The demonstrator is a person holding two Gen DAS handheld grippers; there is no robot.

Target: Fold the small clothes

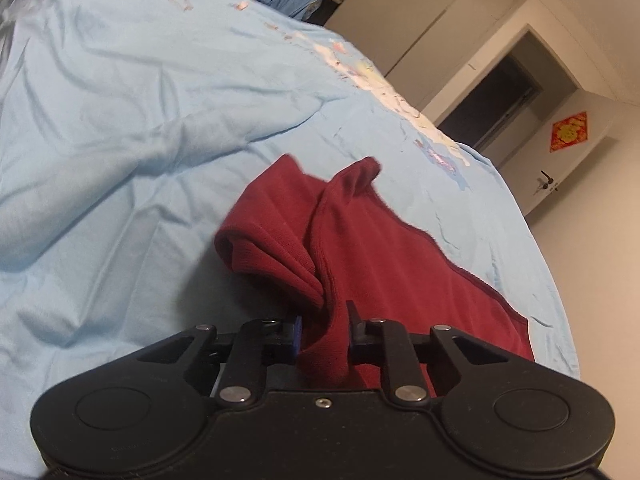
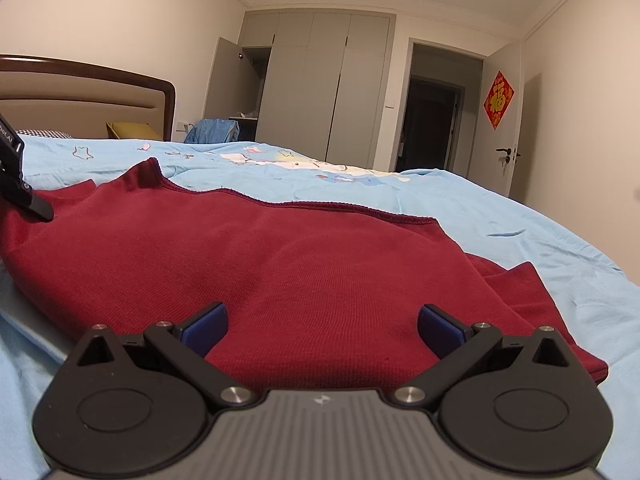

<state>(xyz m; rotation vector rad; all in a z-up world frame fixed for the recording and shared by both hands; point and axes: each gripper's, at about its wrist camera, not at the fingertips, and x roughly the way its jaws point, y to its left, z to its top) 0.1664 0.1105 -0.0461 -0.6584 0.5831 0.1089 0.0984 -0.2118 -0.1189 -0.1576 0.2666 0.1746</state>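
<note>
A dark red garment (image 1: 360,240) lies spread on a light blue bed sheet (image 1: 120,120). My left gripper (image 1: 325,322) is shut on a bunched fold at the garment's near edge, and the cloth rises in a ridge from between the pads. In the right wrist view the garment (image 2: 280,264) fills the middle. My right gripper (image 2: 322,316) stands open just above the garment's near part, with nothing pinched between its blue pads. At that view's left edge a black finger of the left gripper (image 2: 38,208) rests at the garment's far left corner.
The bed sheet (image 2: 500,216) has a cartoon print along its far side. A brown headboard (image 2: 80,92) and a yellow pillow (image 2: 132,130) are at the back left. Grey wardrobes (image 2: 320,92), a dark doorway (image 2: 432,120) and a door with a red decoration (image 2: 498,100) stand beyond the bed.
</note>
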